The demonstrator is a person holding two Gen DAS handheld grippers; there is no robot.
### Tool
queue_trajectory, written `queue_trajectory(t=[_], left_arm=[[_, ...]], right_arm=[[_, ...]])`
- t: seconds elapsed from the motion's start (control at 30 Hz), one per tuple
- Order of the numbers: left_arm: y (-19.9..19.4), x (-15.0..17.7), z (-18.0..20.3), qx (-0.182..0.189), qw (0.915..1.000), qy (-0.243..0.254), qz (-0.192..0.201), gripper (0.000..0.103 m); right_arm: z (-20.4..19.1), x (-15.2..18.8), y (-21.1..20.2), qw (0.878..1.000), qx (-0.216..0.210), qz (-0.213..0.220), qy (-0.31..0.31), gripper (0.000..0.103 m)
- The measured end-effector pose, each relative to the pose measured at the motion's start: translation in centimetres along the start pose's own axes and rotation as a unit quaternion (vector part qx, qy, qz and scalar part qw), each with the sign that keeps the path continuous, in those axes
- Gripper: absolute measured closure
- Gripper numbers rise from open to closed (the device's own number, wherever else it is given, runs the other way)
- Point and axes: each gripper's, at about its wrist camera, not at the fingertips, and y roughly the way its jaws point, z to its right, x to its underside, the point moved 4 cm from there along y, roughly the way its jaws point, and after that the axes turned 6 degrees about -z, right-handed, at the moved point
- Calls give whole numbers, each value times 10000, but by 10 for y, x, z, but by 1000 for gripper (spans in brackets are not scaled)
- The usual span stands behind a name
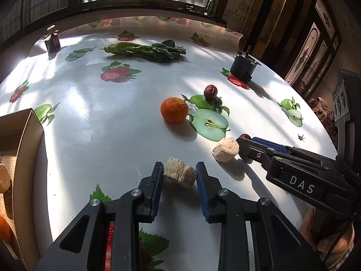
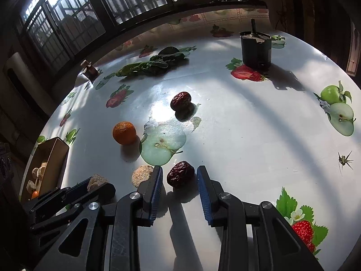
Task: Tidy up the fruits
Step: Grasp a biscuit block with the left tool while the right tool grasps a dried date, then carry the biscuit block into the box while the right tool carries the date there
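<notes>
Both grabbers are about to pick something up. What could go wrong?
1. The left gripper straddles a crumbly beige chunk; squeezing hard might break it.
2. The right gripper is open around a wrinkly red date, which is small and rounded, so it could slip out.
3. The second beige chunk lies right beside the right gripper's finger, so it may get bumped across the table.

Fruit-print table [image 1: 94, 122]: orange [image 1: 174, 109], dates [image 2: 180, 100], greens [image 1: 146, 50].
</notes>
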Motion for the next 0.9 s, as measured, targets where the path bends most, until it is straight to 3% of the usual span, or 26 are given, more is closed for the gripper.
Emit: queue_trajectory(t=[0.13,0.17,0.5,0.7,0.8,0.9], left_arm=[[-1,0,-4,54,9999,-95,2,75],[-1,0,-5,66,9999,-129,4,75],[-20,-1,-10,97,9991,-358,187,75],[-78,12,-15,129,9973,-545,479,75],[-113,28,-40,33,9953,-768,581,75],[-150,51,-83,-354,9914,-1048,699,75]], right_arm=[[-4,2,0,9998,150,62,-133,71],[-4,2,1,9999,105,55,-117,76],[12,-8,-31,9977,-143,588,290,76],[1,-7,-42,9965,-279,753,239,76],[-12,-5,-47,9944,-700,731,308,76],[-38,2,-58,9932,-902,716,164,76]])
